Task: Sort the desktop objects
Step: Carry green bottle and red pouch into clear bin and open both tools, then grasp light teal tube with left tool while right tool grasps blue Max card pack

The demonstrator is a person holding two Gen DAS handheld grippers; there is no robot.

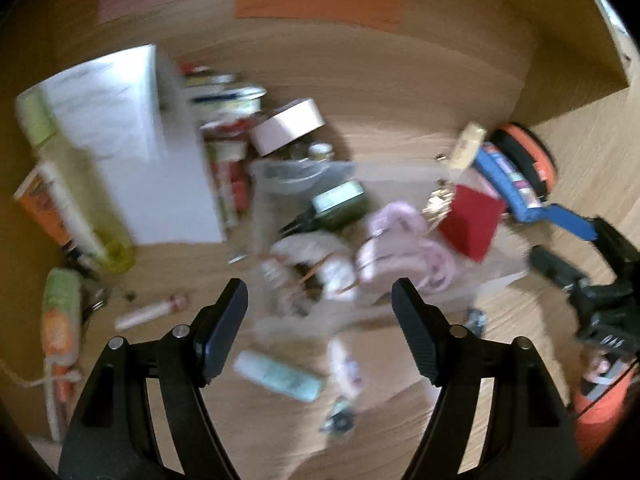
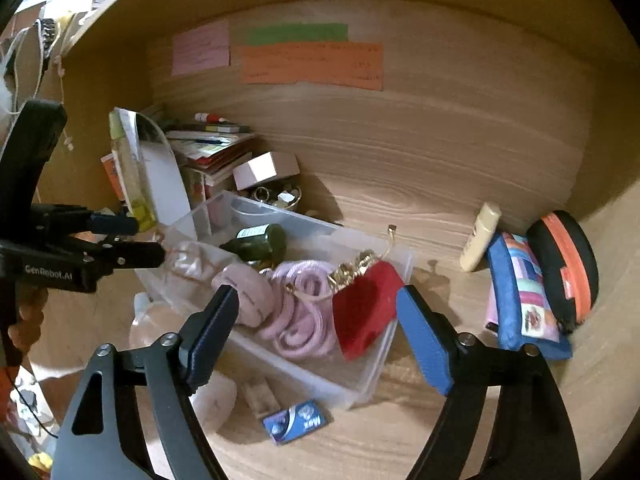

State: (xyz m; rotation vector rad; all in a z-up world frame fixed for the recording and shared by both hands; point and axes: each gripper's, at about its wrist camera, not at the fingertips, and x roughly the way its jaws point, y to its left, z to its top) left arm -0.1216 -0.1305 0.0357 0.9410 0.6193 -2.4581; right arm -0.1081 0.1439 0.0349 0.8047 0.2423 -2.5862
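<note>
Both tongs are released and hold nothing; the right tongs (image 2: 316,320) hang just over the clear plastic box (image 2: 372,380), the red pouch (image 2: 366,312) lying between their fingers, nearer than the left tongs (image 1: 320,316).

I'm working at a home desk set into a wooden alcove, the light-wood desktop (image 2: 400,452) running back to a matching wood-grain back panel (image 2: 400,140). Stuck on that panel are a pink paper note (image 2: 201,46), a green one (image 2: 294,34) and an orange one (image 2: 312,65) with handwriting too small to read. In the back corner sits a stack of books and booklets (image 2: 212,148) with a small pale pink box (image 2: 266,169) beside it. A clear plastic bin (image 2: 362,376) holds personal bits: a dark green bottle (image 2: 260,242), pink cord (image 2: 300,316), a red pouch (image 2: 366,312). A patchwork pencil case (image 2: 520,296) and a black-and-orange zip case (image 2: 562,266) lean by the side wall.
</note>
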